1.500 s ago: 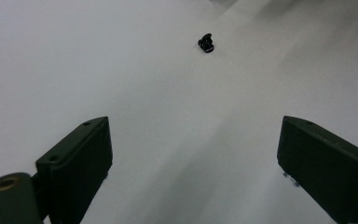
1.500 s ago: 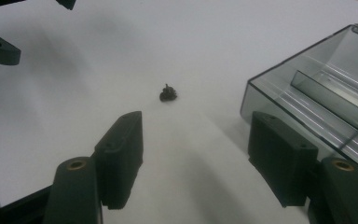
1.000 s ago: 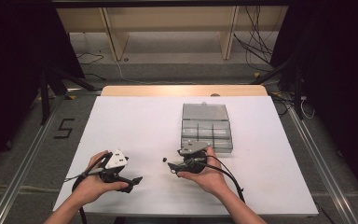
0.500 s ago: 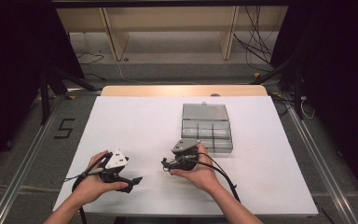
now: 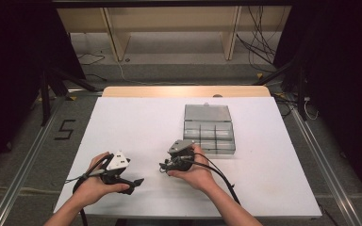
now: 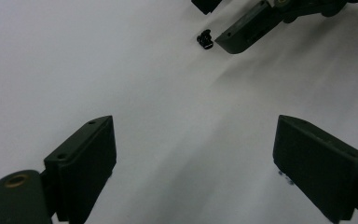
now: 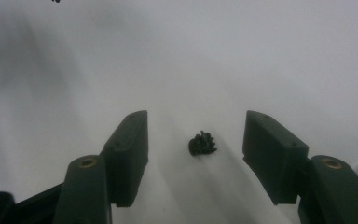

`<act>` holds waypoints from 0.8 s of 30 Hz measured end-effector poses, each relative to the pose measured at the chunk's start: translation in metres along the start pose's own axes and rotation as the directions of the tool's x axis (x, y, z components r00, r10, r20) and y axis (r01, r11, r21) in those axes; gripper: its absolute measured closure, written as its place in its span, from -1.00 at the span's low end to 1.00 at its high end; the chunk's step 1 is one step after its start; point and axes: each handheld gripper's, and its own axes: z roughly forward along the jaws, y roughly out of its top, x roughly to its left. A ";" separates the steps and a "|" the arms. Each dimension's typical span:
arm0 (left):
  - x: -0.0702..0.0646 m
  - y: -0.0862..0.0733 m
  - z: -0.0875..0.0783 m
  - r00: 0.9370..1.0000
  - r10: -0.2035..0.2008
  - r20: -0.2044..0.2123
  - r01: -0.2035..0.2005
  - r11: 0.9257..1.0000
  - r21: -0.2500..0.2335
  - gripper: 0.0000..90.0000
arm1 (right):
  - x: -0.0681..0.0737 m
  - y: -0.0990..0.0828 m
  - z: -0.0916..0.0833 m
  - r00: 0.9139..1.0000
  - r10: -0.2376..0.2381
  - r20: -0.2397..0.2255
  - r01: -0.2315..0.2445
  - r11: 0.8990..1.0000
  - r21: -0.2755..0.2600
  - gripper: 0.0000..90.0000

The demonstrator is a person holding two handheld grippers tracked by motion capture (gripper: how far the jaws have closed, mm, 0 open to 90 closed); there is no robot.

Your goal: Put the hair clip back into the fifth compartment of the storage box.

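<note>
Between the right gripper's (image 7: 195,158) wide-apart, just-closing jaws a small black part (image 7: 202,143) lies untouched on the white table (image 5: 136,127), so the pick-up is beginning and calls for closing squarely on it.

1. The left gripper (image 6: 193,158) hangs over the white table (image 6: 98,60), its two black jaws standing wide apart with only bare table between them.
2. A small black part (image 6: 205,39) lies on the table near the top edge.
3. Just beside that part is a jaw of the right gripper (image 6: 247,30), coming in from the upper right; the two look apart.
</note>
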 end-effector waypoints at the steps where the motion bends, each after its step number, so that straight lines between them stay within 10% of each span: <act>1: 0.000 0.000 0.000 1.000 0.000 0.000 0.000 1.000 0.000 -0.72 | 0.000 0.000 0.001 1.000 -0.003 -0.001 0.003 1.000 0.006 -0.05; 24: 0.001 0.000 -0.001 1.000 -0.004 0.000 0.004 1.000 0.002 -0.69 | 0.001 -0.002 0.012 0.999 0.021 0.028 -0.022 0.999 0.025 0.43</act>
